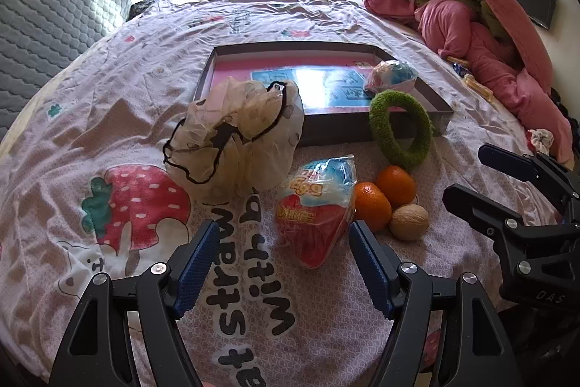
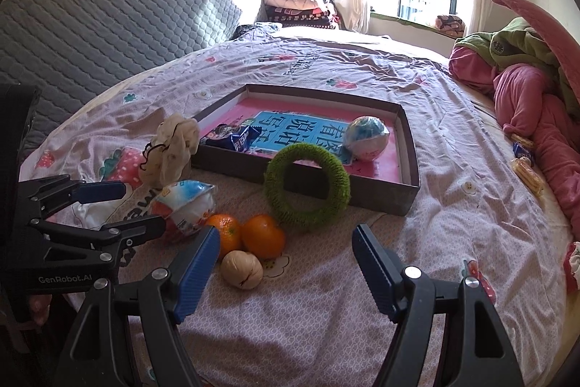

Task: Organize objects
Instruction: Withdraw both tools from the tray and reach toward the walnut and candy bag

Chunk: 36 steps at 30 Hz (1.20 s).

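Note:
A shallow grey box [image 1: 337,129] [image 2: 380,194] with a pink floor lies on the bedsheet. It holds a wrapped blue-and-pink ball [image 1: 391,77] [image 2: 366,138] and a blue snack packet [image 2: 235,136]. A green fuzzy ring [image 1: 378,126] [image 2: 308,218] leans on its front wall. In front lie two oranges [image 1: 371,205] [image 2: 262,236], a walnut [image 1: 409,222] [image 2: 241,269], a red-and-blue wrapped toy egg [image 1: 315,209] [image 2: 188,202] and a crumpled translucent cap [image 1: 239,140] [image 2: 174,147]. My left gripper [image 1: 284,227] [image 2: 145,204] is open, the egg just ahead of its tips. My right gripper [image 2: 286,234] [image 1: 465,175] is open, near the oranges and walnut.
Pink and green bedding [image 1: 471,24] [image 2: 525,97] is heaped along the right side of the bed. Small yellow snack packets [image 2: 525,169] lie beside it. A grey quilted headboard [image 1: 54,17] [image 2: 108,24] rises on the left. Folded blankets sit by the window.

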Available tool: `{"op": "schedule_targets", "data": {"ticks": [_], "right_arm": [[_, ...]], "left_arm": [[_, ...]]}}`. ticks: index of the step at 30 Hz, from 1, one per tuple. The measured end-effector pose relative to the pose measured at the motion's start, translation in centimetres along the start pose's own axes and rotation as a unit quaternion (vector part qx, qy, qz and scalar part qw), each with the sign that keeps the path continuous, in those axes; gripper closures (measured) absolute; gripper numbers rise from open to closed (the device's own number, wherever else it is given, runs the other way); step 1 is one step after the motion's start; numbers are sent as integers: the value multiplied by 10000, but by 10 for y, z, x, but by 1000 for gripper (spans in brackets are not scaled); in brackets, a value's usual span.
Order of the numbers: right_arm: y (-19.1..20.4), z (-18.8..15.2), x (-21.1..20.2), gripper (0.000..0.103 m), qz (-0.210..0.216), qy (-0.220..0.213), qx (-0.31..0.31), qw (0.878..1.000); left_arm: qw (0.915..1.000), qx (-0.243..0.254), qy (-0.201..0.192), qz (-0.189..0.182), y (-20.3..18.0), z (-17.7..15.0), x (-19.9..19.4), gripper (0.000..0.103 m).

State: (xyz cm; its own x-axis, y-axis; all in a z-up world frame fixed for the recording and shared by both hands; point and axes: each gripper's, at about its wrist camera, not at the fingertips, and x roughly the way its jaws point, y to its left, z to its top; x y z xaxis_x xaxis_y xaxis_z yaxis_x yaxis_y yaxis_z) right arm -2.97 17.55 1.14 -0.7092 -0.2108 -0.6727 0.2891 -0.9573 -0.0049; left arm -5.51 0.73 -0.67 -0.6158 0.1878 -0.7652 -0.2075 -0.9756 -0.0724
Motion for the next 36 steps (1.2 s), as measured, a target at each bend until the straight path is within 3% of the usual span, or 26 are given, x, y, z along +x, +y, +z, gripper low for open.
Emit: {"op": "schedule_targets", "data": {"ticks": [4,24,36], "right_arm": [[2,-4,3,28,44,99,-40,9999],[11,-19,20,28,196,499,-259,9982],[14,-22,31,35,277,642,-184,9974]], "left_arm": [[9998,-58,81,-164,2,-1,4,28],[9995,-54,235,-189,-7,2,20,28],[9993,-152,256,-211,-10,6,28,28]]}}
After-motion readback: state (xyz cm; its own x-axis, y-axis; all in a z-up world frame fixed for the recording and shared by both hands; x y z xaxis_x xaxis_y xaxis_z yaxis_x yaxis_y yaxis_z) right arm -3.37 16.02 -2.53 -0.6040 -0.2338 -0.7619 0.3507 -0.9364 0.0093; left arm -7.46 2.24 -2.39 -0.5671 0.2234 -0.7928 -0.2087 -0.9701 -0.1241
